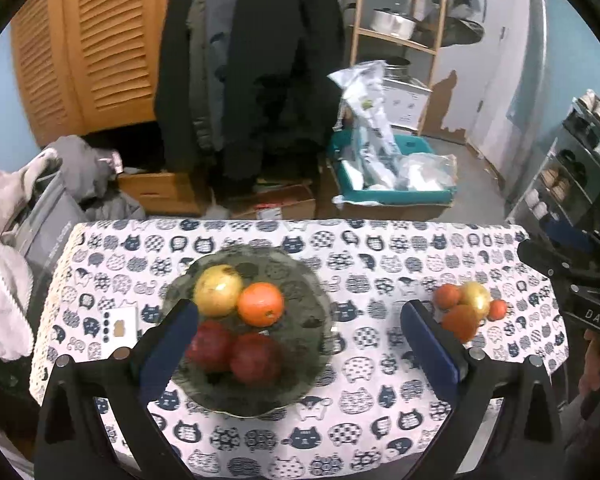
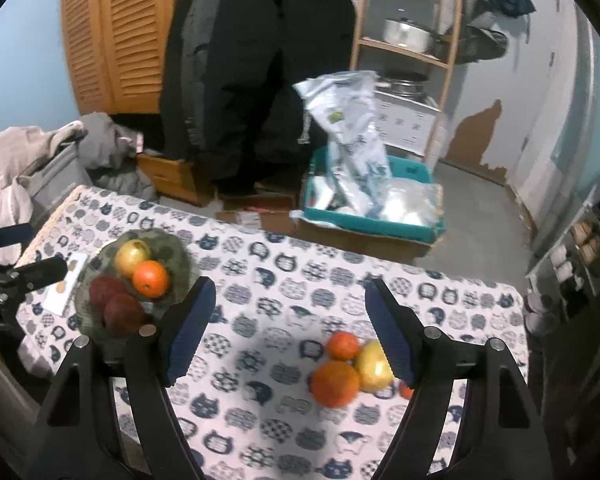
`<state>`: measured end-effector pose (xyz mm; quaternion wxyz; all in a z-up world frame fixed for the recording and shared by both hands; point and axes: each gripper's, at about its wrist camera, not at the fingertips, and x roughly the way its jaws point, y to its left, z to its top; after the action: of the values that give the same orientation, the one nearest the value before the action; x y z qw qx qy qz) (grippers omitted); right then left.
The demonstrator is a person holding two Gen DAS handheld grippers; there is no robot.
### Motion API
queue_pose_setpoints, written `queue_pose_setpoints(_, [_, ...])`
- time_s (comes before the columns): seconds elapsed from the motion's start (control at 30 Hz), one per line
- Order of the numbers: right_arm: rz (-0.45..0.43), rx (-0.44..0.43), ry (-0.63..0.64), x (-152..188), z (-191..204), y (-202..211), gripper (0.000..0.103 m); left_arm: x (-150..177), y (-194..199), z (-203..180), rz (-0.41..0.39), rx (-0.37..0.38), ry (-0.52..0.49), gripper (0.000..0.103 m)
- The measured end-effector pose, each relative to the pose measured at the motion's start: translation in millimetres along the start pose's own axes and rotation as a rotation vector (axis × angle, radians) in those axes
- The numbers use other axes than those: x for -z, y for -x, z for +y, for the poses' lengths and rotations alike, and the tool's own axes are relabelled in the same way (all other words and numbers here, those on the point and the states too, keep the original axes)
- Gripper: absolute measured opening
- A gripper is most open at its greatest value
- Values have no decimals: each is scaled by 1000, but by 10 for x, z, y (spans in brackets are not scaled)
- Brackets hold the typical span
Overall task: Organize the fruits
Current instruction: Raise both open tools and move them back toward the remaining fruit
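Note:
A glass plate (image 1: 308, 280) on the cat-print tablecloth holds a yellow apple (image 1: 218, 290), an orange (image 1: 261, 304) and two dark red fruits (image 1: 236, 354). My left gripper (image 1: 300, 340) is open and empty above the plate's near side. To the right lies a loose cluster: a large orange (image 2: 335, 383), a small orange (image 2: 343, 345), a yellow apple (image 2: 374, 366) and a small red-orange fruit (image 1: 498, 309). My right gripper (image 2: 288, 332) is open and empty above the table, its right finger (image 2: 388, 332) next to the cluster. The plate also shows in the right wrist view (image 2: 176, 252).
A small white card (image 1: 119, 326) lies left of the plate. Beyond the table's far edge are hanging coats (image 1: 252, 72), a teal bin (image 1: 396, 196) with bags, a wooden shelf (image 1: 400, 36) and clothes piled at left (image 1: 4, 216).

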<state>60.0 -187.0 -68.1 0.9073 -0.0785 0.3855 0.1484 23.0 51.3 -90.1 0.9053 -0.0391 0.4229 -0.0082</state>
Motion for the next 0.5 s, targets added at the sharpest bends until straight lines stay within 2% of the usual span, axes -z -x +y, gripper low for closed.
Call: queue_pose_setpoints(0.5, [4,92,-125,347,-830,220,77,-56,-45,-752,15,55,-112,102])
